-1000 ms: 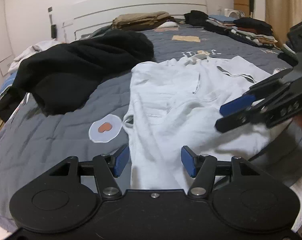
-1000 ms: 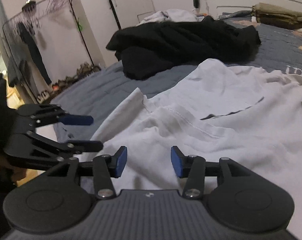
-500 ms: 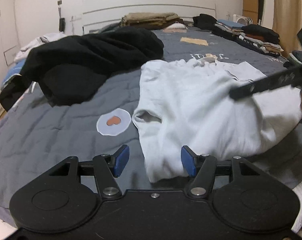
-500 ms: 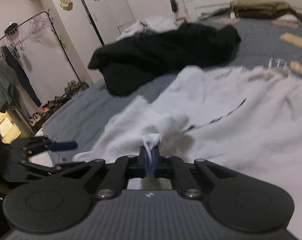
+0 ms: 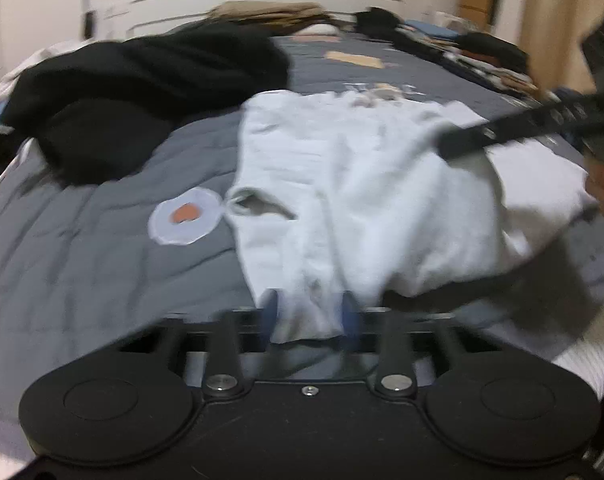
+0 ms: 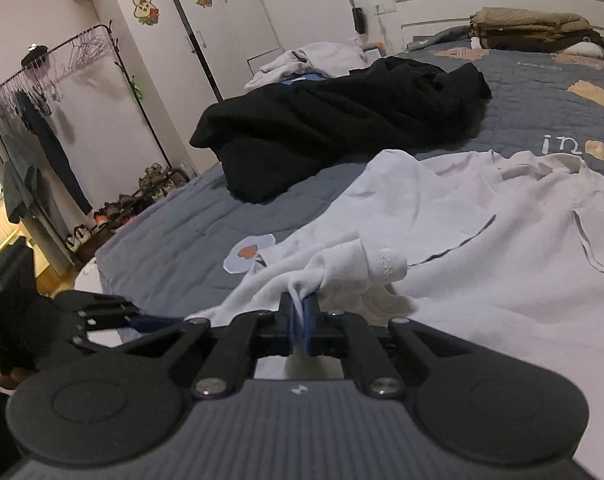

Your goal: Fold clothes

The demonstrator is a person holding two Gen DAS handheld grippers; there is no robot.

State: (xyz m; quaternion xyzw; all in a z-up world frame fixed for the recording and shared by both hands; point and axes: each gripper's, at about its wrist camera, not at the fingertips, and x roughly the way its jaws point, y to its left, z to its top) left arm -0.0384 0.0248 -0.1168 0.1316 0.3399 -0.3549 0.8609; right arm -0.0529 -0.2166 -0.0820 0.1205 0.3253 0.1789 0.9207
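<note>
A white shirt (image 5: 361, 184) lies spread on the grey bed cover (image 5: 82, 260); it also shows in the right wrist view (image 6: 481, 240). My left gripper (image 5: 307, 314) has its blue pads around a bunched edge of the shirt, the jaws partly closed with cloth between them; the view is blurred. My right gripper (image 6: 299, 316) is shut on a pinched fold of the shirt. The right gripper shows as a dark bar at the right of the left wrist view (image 5: 521, 128).
A black garment (image 5: 142, 92) lies heaped on the bed's left side. Folded clothes (image 5: 270, 12) sit by the white headboard, and more stacks (image 5: 481, 52) along the right edge. A clothes rack (image 6: 54, 120) and shoes (image 6: 134, 204) stand beside the bed.
My right gripper shut on a fold of the shirt and holds it. My left gripper moved onto the shirt's near edge and its jaws have narrowed around the cloth.
</note>
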